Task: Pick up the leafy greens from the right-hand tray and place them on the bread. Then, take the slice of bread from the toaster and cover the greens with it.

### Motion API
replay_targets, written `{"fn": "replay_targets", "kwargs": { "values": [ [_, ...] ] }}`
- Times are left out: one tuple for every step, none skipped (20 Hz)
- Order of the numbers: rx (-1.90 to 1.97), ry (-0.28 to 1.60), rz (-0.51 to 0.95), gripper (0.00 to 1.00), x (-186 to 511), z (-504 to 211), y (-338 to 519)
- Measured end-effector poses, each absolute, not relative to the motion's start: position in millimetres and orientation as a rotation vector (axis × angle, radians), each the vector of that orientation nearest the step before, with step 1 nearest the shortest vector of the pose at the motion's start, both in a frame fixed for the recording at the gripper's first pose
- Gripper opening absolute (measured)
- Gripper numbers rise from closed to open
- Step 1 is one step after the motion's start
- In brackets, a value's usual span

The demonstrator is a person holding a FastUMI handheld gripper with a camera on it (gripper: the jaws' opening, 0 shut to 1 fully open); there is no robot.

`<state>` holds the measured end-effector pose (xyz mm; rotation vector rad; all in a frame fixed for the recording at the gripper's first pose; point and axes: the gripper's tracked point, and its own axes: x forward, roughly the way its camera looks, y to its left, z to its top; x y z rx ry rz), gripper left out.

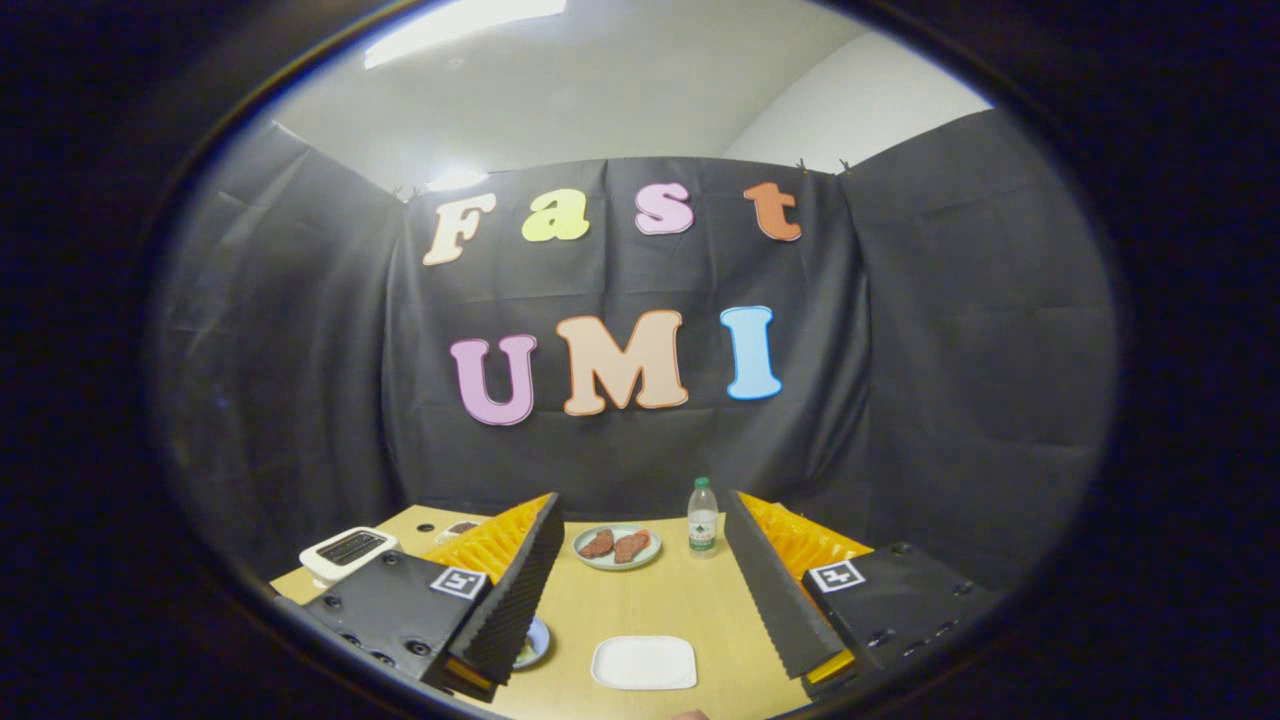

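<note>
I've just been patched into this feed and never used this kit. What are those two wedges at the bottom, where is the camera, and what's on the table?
The camera rides on a hand-held tool and looks forward along its two fingers, the wedges you see. They stand wide apart and hold nothing. Between them on the wooden table lies a white square plate. Beyond it sit a round plate with two brown pieces and a small water bottle. A white toaster stands left of the fingers.
</note>
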<state>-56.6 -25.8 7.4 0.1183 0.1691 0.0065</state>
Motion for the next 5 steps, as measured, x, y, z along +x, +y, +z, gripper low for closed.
{"fn": "replay_targets", "kwargs": {
  "values": [
    [0.118, 0.167, 0.002, 1.0, -56.2, 7.6, -27.2],
    [0.119, 0.167, 0.0, 1.0, -56.1, 8.9, -27.5],
    [0.119, 0.17, -0.001, 1.0, -57.0, 7.3, -27.1],
    [0.115, 0.172, -0.006, 1.0, -57.9, 7.1, -28.0],
    [0.113, 0.17, -0.008, 1.0, -58.4, 7.5, -29.3]
  ]
}}
